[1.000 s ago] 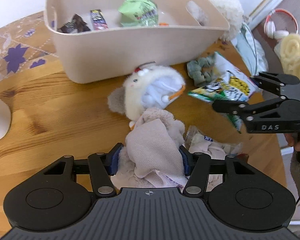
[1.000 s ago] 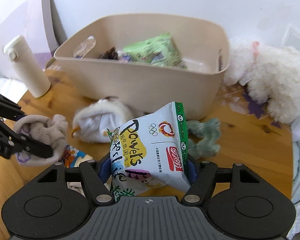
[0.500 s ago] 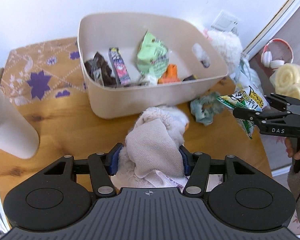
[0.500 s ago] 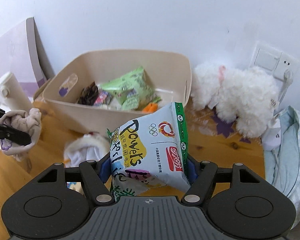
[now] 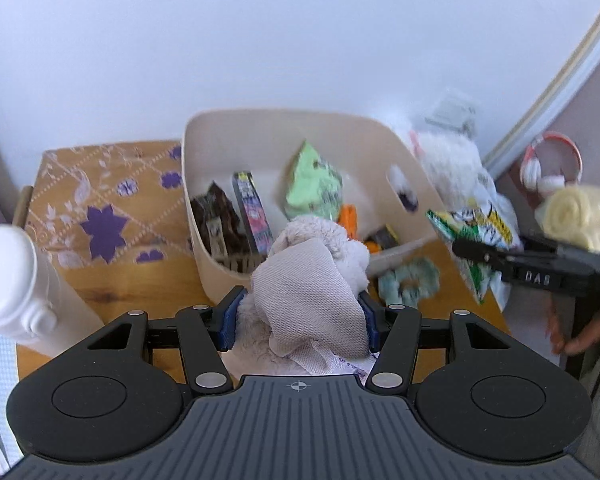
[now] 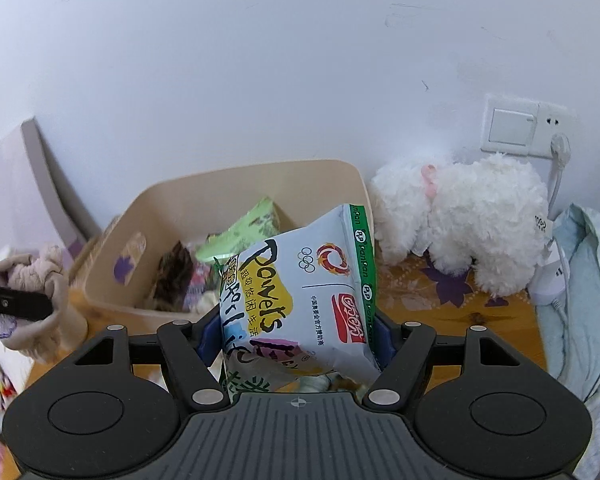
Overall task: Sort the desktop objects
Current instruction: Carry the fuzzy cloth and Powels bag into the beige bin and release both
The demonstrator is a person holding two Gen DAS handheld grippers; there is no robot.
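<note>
My left gripper (image 5: 298, 322) is shut on a beige plush toy (image 5: 308, 280), held in the air in front of the beige bin (image 5: 204, 248). The bin holds a green packet (image 5: 312, 188), dark wrappers and other snacks. My right gripper (image 6: 296, 336) is shut on a white and green snack bag (image 6: 300, 292), raised near the bin (image 6: 112, 280) and just right of it. In the left wrist view the right gripper (image 5: 484, 256) shows at the right with the snack bag (image 5: 472, 232). In the right wrist view the left gripper's finger (image 6: 16, 304) and the plush toy (image 6: 32, 280) show at the left edge.
A green scrunchie (image 5: 410, 284) lies on the wooden table (image 5: 140, 292) right of the bin. A white bottle (image 5: 16, 280) stands at the left. A white fluffy toy (image 6: 468, 220) sits by the wall socket (image 6: 516, 128), with pale blue cloth (image 6: 580, 280) at the right edge. Headphones (image 5: 548, 164) lie beyond the table.
Both grippers have risen with their loads, and the bin now sits lower and farther in both views. The white plush with orange trim on the table has dropped out of sight.
</note>
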